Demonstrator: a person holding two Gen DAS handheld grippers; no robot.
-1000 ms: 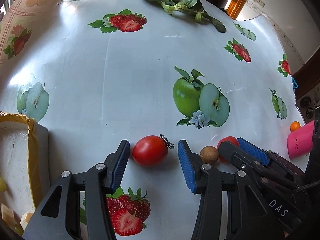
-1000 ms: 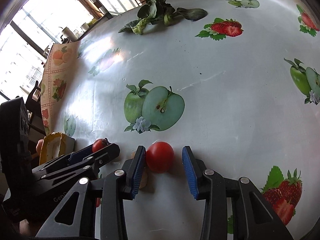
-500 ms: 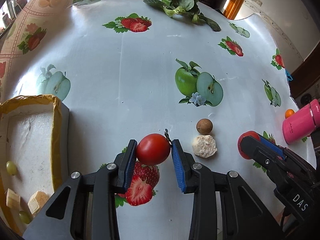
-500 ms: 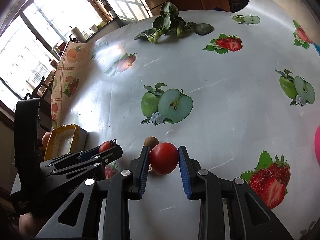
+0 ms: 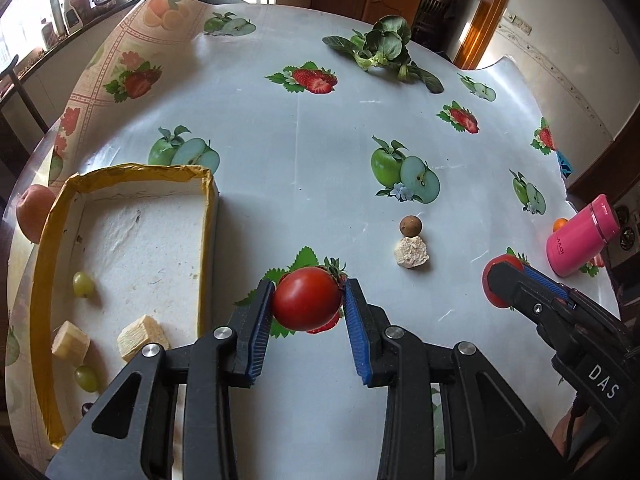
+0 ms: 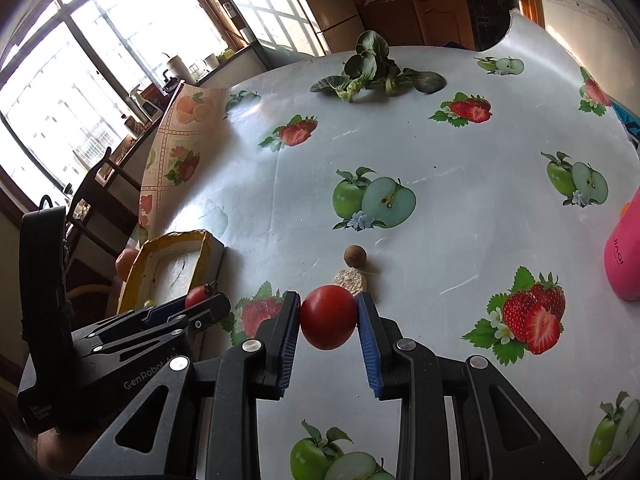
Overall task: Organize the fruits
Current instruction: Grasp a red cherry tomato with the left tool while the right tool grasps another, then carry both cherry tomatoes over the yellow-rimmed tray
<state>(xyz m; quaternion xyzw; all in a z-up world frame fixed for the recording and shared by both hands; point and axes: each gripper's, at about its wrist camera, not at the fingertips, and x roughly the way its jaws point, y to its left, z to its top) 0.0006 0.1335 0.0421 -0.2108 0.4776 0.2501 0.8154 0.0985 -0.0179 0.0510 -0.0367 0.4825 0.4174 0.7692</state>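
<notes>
Red tomatoes are being carried above the bench, one gripped in the left claw, one in the right claw, probably needing lowering into the tray next.

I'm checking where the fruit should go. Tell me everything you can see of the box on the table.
The box is a shallow, open rectangular tray with white foam-like walls and floor and yellow tape along its rim. It sits flat on the tablecloth near the table's edge. Inside lie two green grapes and two pale cut chunks, with most of the floor bare. An apple rests outside its far side.
</notes>
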